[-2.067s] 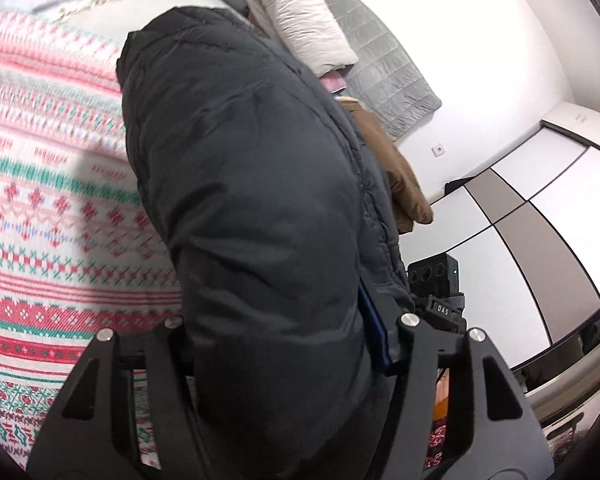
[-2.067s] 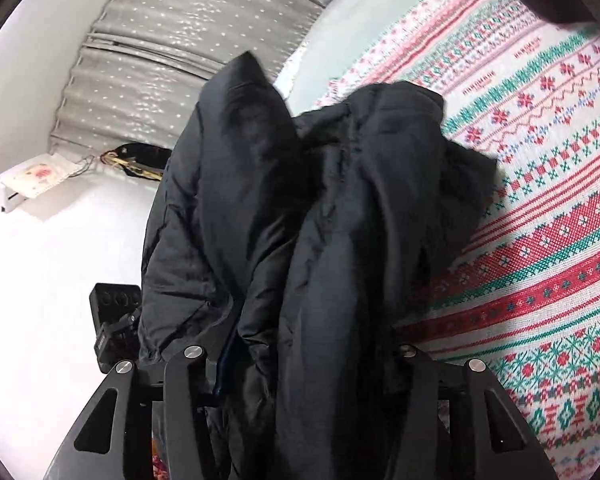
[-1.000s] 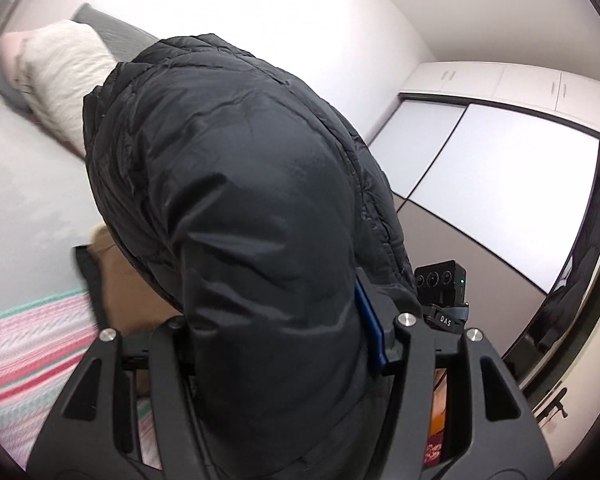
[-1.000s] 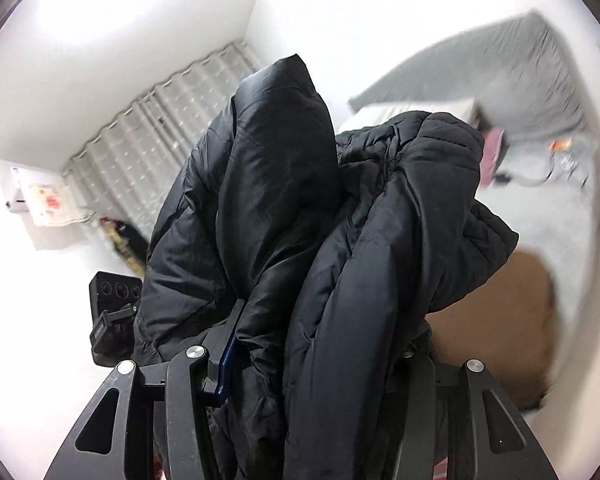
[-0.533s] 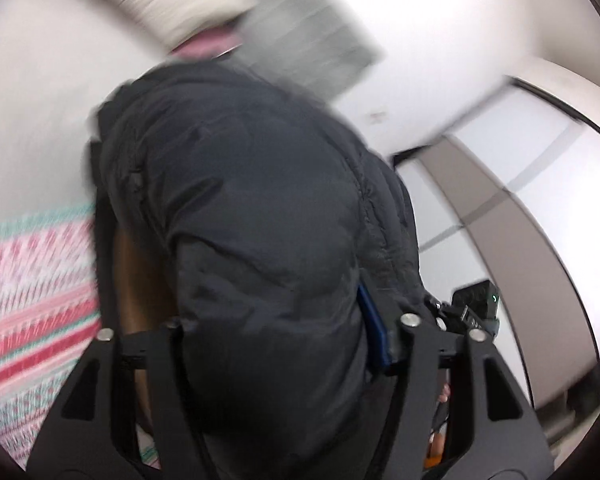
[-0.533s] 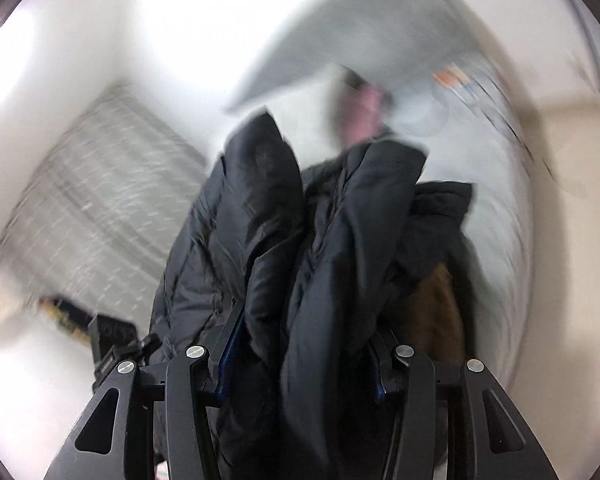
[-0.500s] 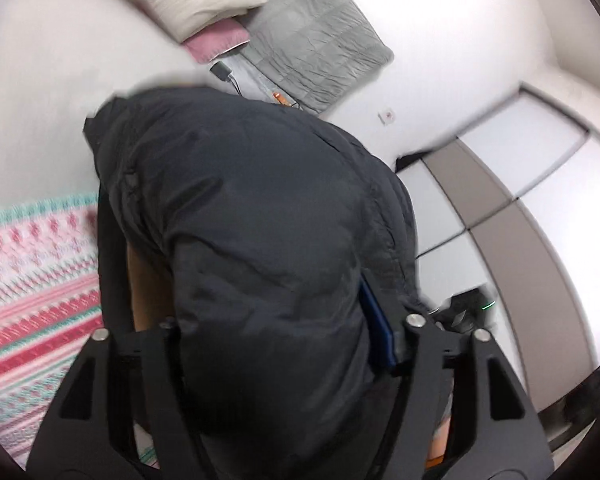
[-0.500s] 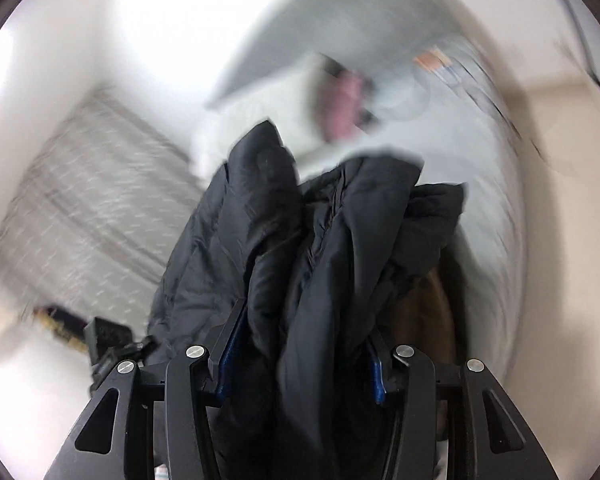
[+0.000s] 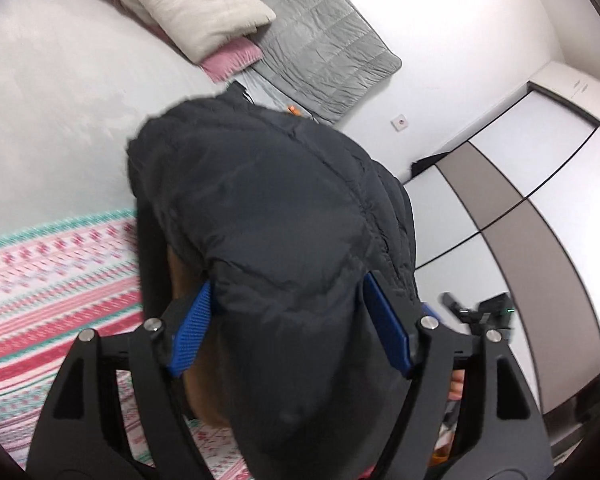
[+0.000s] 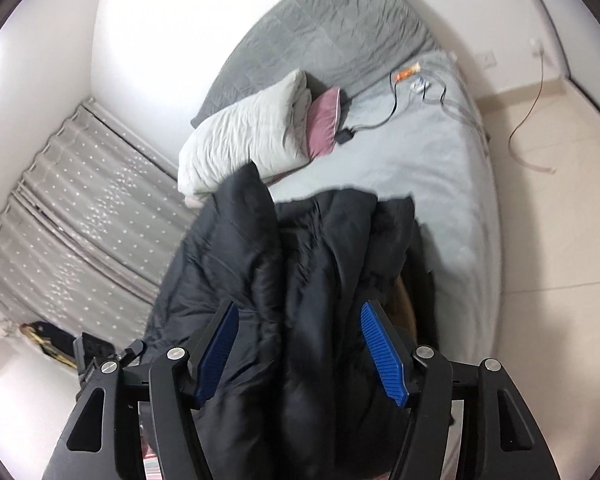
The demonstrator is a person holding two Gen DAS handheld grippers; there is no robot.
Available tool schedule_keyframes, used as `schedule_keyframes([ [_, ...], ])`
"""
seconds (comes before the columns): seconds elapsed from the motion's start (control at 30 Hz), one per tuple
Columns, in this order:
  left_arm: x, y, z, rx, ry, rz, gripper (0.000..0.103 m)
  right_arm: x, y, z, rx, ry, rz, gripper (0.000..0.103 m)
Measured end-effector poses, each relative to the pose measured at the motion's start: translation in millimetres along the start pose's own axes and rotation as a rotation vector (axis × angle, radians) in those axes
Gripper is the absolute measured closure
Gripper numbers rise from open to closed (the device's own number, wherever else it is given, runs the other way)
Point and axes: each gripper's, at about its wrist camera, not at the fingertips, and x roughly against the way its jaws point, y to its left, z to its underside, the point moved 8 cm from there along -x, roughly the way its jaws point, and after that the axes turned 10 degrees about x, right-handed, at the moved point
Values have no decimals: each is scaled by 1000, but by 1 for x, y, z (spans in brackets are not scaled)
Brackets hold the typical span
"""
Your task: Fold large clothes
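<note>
A black puffer jacket [image 9: 268,200] fills the middle of the left wrist view, bunched over a brown garment [image 9: 188,364] on the bed. My left gripper [image 9: 288,282] has the jacket between its blue pads [image 9: 190,332]; its jaws are opening and the pad faces show beside the fabric. In the right wrist view the same jacket [image 10: 300,248] lies in folds between the fingers of my right gripper [image 10: 299,306]. Those jaws are opening too, and the blue pads [image 10: 380,352] stand clear of the cloth. A brown garment [image 10: 402,304] peeks out under the jacket's right edge.
The bed has a pale grey sheet [image 9: 52,100] and a red, green and white patterned blanket [image 9: 40,280]. A white pillow [image 10: 240,136], a pink pillow [image 10: 324,124] and a cable [image 10: 380,116] lie near the grey quilted headboard [image 10: 332,28]. Wardrobe doors [image 9: 520,200], a curtain [image 10: 80,208] and a tiled floor [image 10: 560,200] surround it.
Both grippers came down toward the bed with the jacket bundle. Their jaws have spread, so the blue pads now show beside the fabric instead of being buried in it.
</note>
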Motion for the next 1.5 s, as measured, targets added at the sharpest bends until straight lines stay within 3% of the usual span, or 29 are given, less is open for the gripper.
schedule_keyframes([
  [0.2,39,-10,-1,-96,-73,-110,21,53,34,-10,86,-32,86,35],
  [0.3,56,-15,9,-138,-76,-132,20,66,51,-4,138,-21,111,32],
  [0.43,72,-8,29,-113,-51,-160,20,69,65,10,141,18,110,31],
  [0.6,100,-4,73,-188,-81,-259,19,77,85,41,166,40,125,31],
  [0.8,134,-3,134,-281,-131,-391,1,87,114,96,257,52,232,22],
  [1.07,159,17,187,-285,-149,-543,1,92,158,176,340,33,297,6],
  [1.5,168,52,240,-286,-168,-700,1,91,179,257,408,15,512,3],
])
